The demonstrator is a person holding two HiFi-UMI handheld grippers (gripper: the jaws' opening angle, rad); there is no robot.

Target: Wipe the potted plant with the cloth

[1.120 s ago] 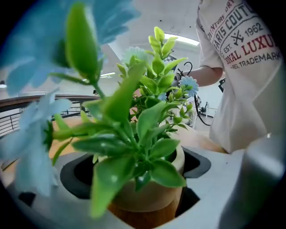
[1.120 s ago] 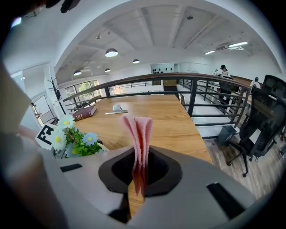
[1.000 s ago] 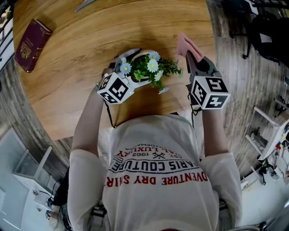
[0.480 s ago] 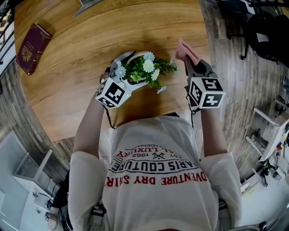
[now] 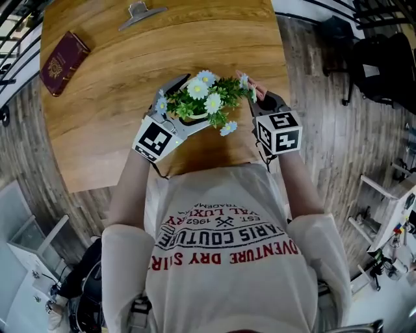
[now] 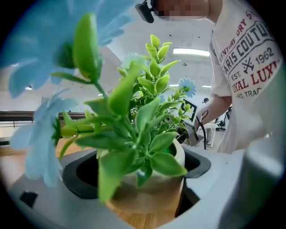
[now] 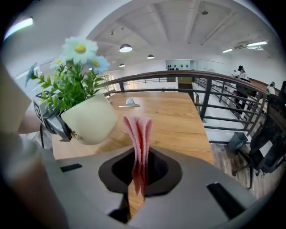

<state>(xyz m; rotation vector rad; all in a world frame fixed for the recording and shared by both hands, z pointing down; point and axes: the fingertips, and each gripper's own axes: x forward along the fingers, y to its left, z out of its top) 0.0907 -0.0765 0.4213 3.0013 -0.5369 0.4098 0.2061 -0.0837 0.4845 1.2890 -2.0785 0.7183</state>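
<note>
The potted plant (image 5: 207, 96), green leaves with white and pale-blue daisies in a cream pot (image 6: 154, 190), is held up off the round wooden table (image 5: 110, 104). My left gripper (image 5: 184, 107) is shut on the pot, one jaw on each side (image 6: 143, 183). My right gripper (image 5: 260, 99) is shut on a folded pink cloth (image 7: 139, 141), which stands up from the jaws. In the head view the cloth (image 5: 249, 83) sits right beside the plant's right-hand leaves. The right gripper view shows the pot (image 7: 88, 120) just left of the cloth, a small gap between them.
A maroon book (image 5: 62, 63) lies at the table's far left and a metal clip (image 5: 140, 12) at its far edge. A dark railing (image 7: 210, 96) runs beyond the table. A black bag (image 5: 383, 62) sits on the floor at right.
Both grippers have come closer together. The plant has risen slightly, and the cloth has moved left from well beside the plant to right next to its leaves.
</note>
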